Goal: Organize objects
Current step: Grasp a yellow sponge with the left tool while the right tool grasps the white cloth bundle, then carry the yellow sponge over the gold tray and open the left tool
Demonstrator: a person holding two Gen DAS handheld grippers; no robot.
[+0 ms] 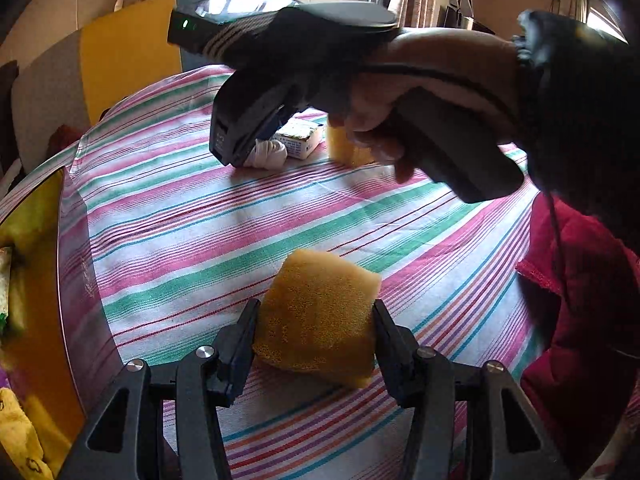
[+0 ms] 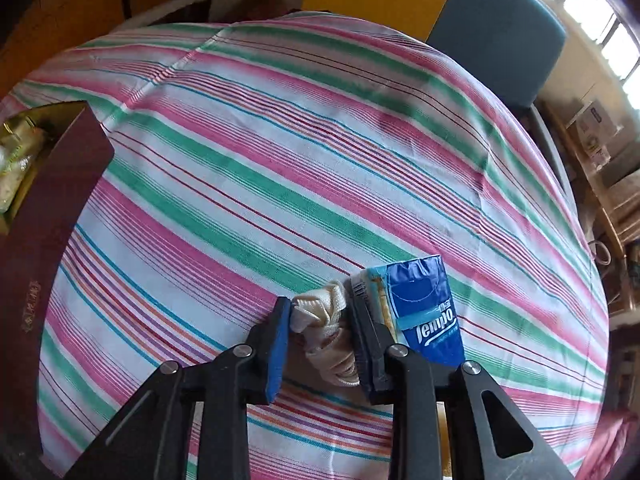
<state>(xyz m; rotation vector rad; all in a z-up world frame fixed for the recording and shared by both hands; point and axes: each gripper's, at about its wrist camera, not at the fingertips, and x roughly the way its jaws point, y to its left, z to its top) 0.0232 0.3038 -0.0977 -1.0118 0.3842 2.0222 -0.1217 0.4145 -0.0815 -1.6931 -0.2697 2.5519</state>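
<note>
My left gripper (image 1: 316, 312) is shut on a yellow sponge (image 1: 316, 316) and holds it just above the striped tablecloth (image 1: 200, 232). My right gripper (image 2: 320, 312) has its jaws around a white bundled cord (image 2: 328, 332) on the cloth; the fingers touch it on both sides. A blue Tempo tissue pack (image 2: 424, 312) lies right beside the right finger. In the left wrist view the right gripper (image 1: 240, 152) shows at the far side, over the white cord (image 1: 268, 154), next to the tissue pack (image 1: 300, 142) and a second yellow sponge (image 1: 344, 148).
A dark red box with a gold lining (image 2: 48, 208) stands at the table's left edge, with packets inside; it also shows in the left wrist view (image 1: 36, 280). A red garment (image 1: 580, 320) is at the right. A teal chair (image 2: 496, 32) stands behind the table.
</note>
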